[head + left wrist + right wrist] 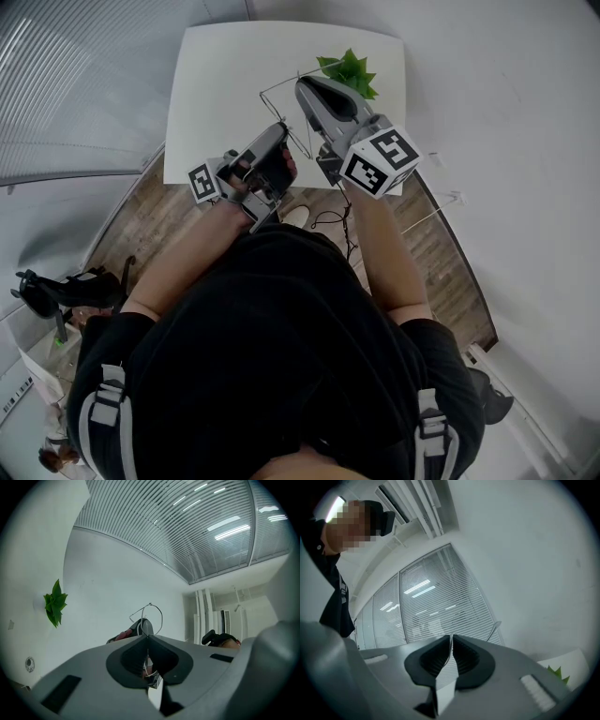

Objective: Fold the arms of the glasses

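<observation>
Thin wire-framed glasses [278, 84] hang in the air above the white table [216, 84], between the two grippers. My left gripper [284, 125] is shut on the frame. In the left gripper view the wire comes out of the closed jaw line [147, 637] and loops upward as the glasses [150, 604]. My right gripper [302, 84] is shut, its tip against the wire from the far side, and shows as a grey tip [143, 627]. In the right gripper view the jaws [451, 638] meet with nothing visible between them. One glasses arm [494, 631] rises just to their right.
A green leafy plant [349, 70] stands at the table's far right edge, also seen as a plant [55, 603] and leaves [557, 672]. Wooden floor surrounds the table. A black stand-like object [47, 291] sits at the left. Slatted blinds cover the windows.
</observation>
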### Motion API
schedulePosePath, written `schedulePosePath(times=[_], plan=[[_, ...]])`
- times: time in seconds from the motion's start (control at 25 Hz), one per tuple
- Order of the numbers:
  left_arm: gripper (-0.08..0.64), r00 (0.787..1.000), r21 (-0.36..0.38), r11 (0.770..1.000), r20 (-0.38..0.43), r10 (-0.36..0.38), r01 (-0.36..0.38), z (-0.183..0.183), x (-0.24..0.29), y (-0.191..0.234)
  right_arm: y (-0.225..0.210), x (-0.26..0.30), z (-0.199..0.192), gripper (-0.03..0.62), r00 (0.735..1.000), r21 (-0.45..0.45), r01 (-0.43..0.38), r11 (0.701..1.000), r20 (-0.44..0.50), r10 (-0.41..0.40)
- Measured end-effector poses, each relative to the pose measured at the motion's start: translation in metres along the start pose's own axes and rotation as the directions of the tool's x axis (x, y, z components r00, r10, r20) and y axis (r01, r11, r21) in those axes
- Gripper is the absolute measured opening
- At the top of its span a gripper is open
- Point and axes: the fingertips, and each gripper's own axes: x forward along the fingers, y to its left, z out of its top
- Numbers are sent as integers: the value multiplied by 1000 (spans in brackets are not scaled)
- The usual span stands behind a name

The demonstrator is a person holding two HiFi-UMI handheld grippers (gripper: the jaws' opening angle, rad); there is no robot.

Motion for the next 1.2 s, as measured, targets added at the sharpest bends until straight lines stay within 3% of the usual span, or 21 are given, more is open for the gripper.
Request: schedulePosePath(times=[0.68,1.2], plan=[[14,1000,-3,1000,-17,13,-13,-3,1,5,20,14,-14,15,991,-73,-95,993,-103,88],[14,1000,-14,1000,-20,9,-9,-5,0,4,31,19,-19,15,980,-73,-155,985,-141,143]])
